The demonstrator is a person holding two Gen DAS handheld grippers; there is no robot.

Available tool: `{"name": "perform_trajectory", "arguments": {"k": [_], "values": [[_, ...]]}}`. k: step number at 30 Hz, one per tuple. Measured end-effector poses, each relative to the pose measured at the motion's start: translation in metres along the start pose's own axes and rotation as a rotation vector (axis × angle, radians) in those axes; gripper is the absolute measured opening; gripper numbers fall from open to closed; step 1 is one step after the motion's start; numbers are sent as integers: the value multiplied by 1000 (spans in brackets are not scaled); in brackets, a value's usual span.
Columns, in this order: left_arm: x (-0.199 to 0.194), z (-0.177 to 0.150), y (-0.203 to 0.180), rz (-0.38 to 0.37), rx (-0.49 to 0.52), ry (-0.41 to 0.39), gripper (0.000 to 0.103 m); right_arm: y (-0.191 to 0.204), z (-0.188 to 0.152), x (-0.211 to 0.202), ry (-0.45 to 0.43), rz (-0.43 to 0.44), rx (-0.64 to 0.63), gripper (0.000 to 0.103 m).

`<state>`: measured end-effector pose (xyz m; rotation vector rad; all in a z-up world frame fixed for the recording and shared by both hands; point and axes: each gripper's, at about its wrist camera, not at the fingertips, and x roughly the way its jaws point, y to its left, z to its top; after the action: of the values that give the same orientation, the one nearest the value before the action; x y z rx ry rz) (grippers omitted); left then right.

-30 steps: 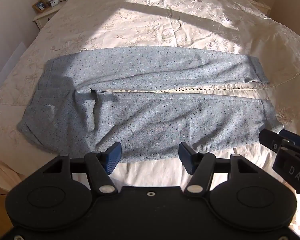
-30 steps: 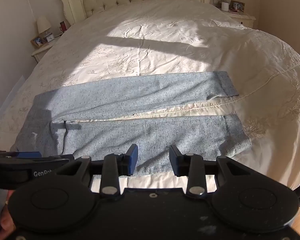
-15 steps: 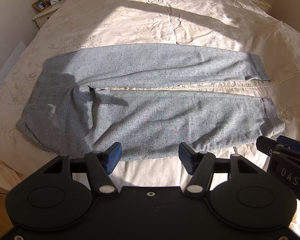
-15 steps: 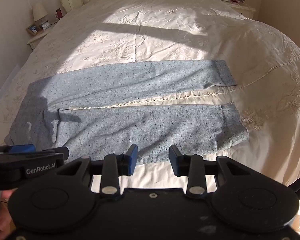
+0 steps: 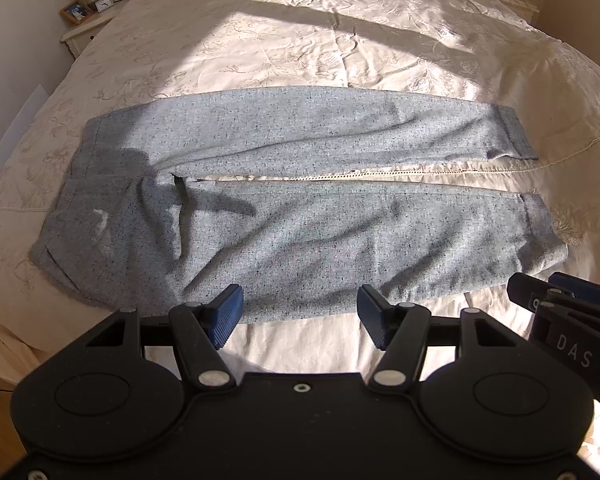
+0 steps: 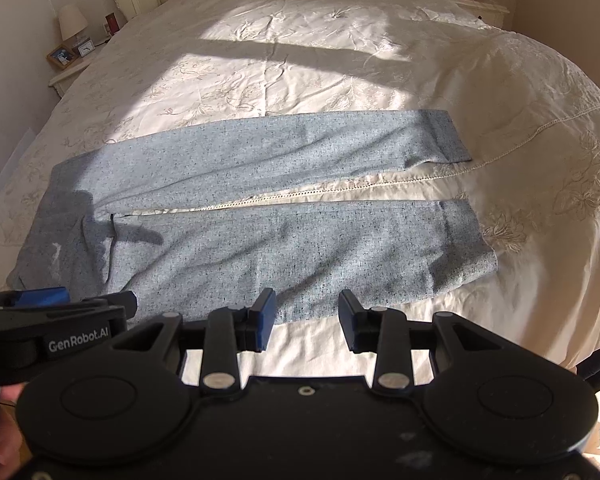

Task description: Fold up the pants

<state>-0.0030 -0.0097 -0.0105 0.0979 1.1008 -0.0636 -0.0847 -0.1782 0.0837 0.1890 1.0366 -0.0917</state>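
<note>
1. Pants [image 5: 300, 208]: grey, spread flat across the near part of the bed [image 5: 340, 40], waistband left, cuffs right, legs parted by a narrow strip of bedspread.
2. Left gripper [image 5: 300, 312]: jaws wide apart, holding nothing, poised above the near leg's near edge.
3. Right gripper [image 6: 306, 316]: likewise parted and empty, further right along the same edge.
4. Risk (judged): pinching the bedspread together with the cloth, or seizing one layer only, would drag or skew the fold; uneven lifting would misalign the legs.
</note>
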Motion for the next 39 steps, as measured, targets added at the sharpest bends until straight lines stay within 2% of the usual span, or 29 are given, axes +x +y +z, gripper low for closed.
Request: {"name": "perform_trajectory", "arguments": {"k": [39], "values": [[2, -4, 6, -2, -14, 14, 65, 3, -2, 0, 0, 29, -30, 37]]}}
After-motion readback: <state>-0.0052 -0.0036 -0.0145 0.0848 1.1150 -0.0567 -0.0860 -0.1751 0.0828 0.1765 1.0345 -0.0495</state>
